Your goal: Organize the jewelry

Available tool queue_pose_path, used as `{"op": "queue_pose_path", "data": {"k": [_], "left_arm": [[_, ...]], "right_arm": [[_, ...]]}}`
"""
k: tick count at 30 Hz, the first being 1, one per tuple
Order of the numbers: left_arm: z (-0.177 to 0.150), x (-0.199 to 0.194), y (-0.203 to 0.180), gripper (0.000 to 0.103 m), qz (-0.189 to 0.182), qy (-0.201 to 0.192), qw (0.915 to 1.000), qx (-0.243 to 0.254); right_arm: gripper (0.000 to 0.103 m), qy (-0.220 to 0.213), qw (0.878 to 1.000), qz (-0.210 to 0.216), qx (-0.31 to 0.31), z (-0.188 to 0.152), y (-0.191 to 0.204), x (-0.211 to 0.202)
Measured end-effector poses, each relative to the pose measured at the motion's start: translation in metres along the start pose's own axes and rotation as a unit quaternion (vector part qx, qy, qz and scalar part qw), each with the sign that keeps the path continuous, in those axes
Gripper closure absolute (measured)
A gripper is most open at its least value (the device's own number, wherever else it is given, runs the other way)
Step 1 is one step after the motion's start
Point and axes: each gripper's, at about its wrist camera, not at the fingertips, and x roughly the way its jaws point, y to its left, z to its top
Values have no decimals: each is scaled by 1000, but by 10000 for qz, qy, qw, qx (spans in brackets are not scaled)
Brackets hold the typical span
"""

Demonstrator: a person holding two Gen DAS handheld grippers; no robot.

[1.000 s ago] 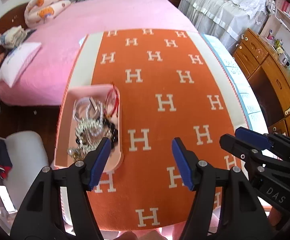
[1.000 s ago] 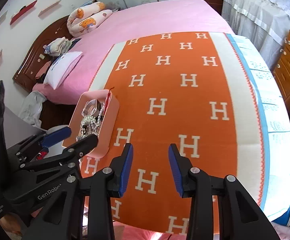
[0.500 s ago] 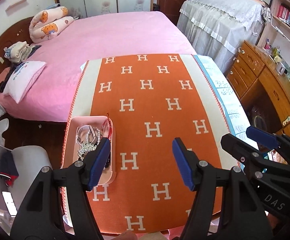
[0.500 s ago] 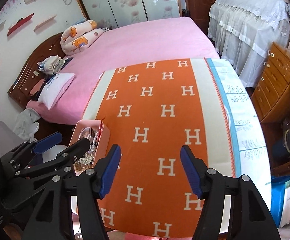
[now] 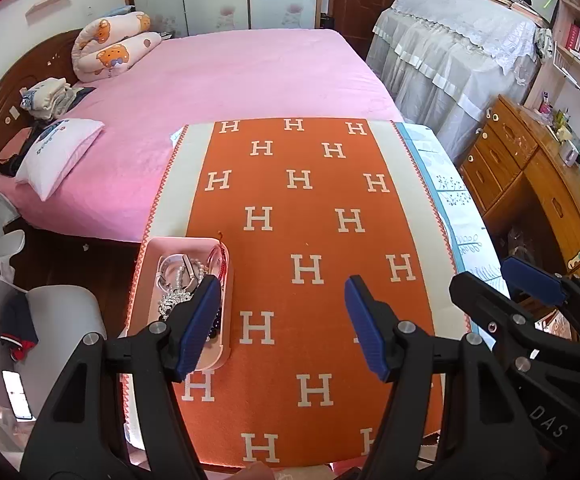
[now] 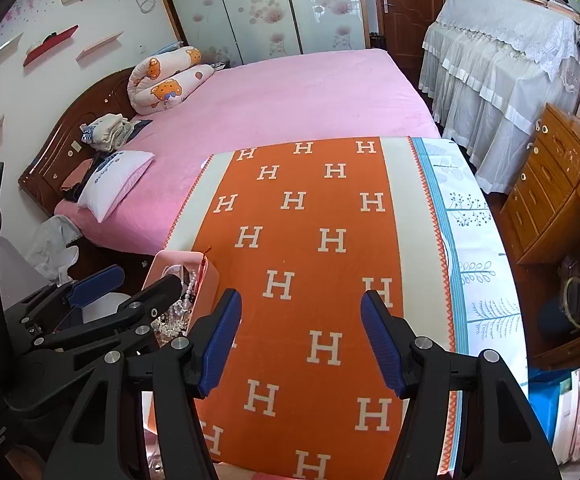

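A pink tray stands at the left edge of the orange H-patterned cloth. In it lies a tangle of jewelry: silver chains, a pearl strand, dark beads and a red cord. My left gripper hangs high above the cloth, open and empty, and its left finger covers the tray's near end. My right gripper is also open and empty, over the cloth's middle. In the right wrist view, the tray and the left gripper sit at the lower left.
The cloth covers a table whose blue-and-white cover shows on the right. A pink bed lies beyond. A wooden dresser stands to the right, and a grey chair to the left of the tray.
Both grippers have risen away from the table, so the cloth and tray look smaller and more of the room shows. The right gripper's jaws have widened. The left's opening is unchanged.
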Motion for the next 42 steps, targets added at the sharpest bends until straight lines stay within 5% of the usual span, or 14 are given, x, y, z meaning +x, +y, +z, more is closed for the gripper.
{"op": "queue_pose_path", "data": {"k": [42], "left_arm": [[4, 2, -5, 41, 53, 23, 10000, -50]], "right_arm": [[40, -41, 10000, -51, -29, 1, -3, -8]]}}
